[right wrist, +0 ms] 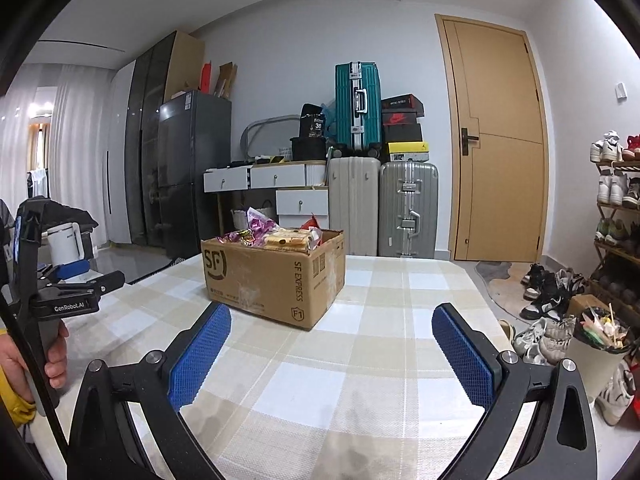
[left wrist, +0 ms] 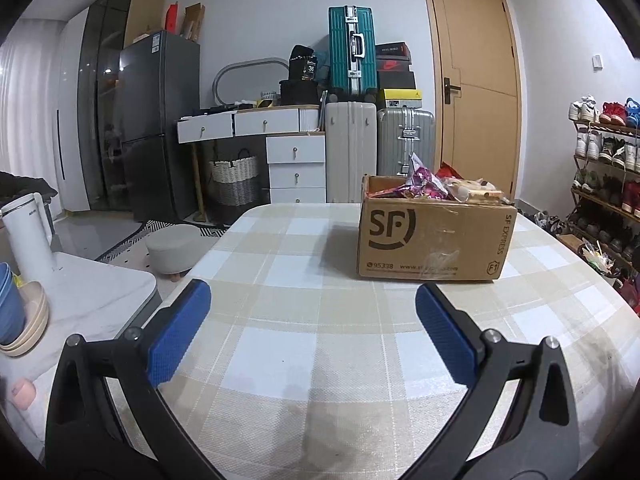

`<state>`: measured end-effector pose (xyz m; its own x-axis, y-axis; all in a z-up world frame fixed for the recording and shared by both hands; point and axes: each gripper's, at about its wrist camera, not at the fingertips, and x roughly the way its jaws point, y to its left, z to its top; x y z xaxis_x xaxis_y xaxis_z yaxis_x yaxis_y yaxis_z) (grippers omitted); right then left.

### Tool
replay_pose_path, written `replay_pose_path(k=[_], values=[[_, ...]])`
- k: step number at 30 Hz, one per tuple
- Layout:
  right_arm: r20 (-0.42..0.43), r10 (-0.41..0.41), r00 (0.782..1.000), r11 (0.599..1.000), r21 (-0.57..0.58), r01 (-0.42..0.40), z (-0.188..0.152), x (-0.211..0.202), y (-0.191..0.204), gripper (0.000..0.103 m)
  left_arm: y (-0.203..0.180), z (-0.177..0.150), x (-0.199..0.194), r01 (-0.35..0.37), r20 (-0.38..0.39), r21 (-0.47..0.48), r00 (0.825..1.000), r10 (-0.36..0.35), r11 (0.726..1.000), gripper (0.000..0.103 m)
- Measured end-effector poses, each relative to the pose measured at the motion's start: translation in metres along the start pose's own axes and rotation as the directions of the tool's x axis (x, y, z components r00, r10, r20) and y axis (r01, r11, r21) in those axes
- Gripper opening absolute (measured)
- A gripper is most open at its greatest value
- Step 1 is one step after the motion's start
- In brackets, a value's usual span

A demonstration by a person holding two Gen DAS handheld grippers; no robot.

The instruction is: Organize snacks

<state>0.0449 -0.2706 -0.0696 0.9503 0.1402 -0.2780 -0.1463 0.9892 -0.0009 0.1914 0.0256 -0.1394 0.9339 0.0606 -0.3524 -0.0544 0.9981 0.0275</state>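
Your left claw (left wrist: 313, 330) hung low over the checked tabletop (left wrist: 280, 344), its blue pads spread wide with nothing between them, aimed past open cloth toward the far side. Seen from the right wrist view, your hand (right wrist: 38, 364) gripped that tool's handle at the frame's left edge. Further right, the cardboard box (left wrist: 432, 236) sat upright near the tabletop's far edge, flaps open, and the snacks (left wrist: 436, 184) lay heaped inside it: purple wrappers, a red packet and pale biscuit-like packs stood up above the rim, which suggested a loose pile rather than sorted rows. No snack showed on the cloth outside the box. Right again, your right claw (right wrist: 332, 356) was likewise released and empty, held level with the box's near corner just ahead of it. Both claws being parted and squared toward the box read as a resting or ready pose. With everything in the box, the scene fitted either snacks waiting to be taken out and sorted, or snacks gathered back in. Loose, crinkly wrappers would likely slip unless pinched well in.
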Motion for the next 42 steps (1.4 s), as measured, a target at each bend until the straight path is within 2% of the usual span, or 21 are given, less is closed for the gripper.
replay_pose_path(k=[13, 20, 42], values=[[0.026, 0.008, 1.000, 0.999, 0.040, -0.009, 0.000, -0.007, -0.007, 0.102, 0.000, -0.002, -0.002, 0.002, 0.016, -0.006, 1.000, -0.002, 1.000, 0.102], [0.018, 0.010, 1.000, 0.999, 0.038, -0.011, -0.001, -0.006, -0.006, 0.102, 0.003, 0.000, -0.019, -0.008, 0.036, -0.024, 0.999, 0.009, 1.000, 0.102], [0.013, 0.002, 1.000, 0.999, 0.044, -0.003, -0.003, -0.004, -0.007, 0.102, -0.001, -0.003, -0.013, 0.017, 0.024, -0.009, 1.000, -0.017, 1.000, 0.102]])
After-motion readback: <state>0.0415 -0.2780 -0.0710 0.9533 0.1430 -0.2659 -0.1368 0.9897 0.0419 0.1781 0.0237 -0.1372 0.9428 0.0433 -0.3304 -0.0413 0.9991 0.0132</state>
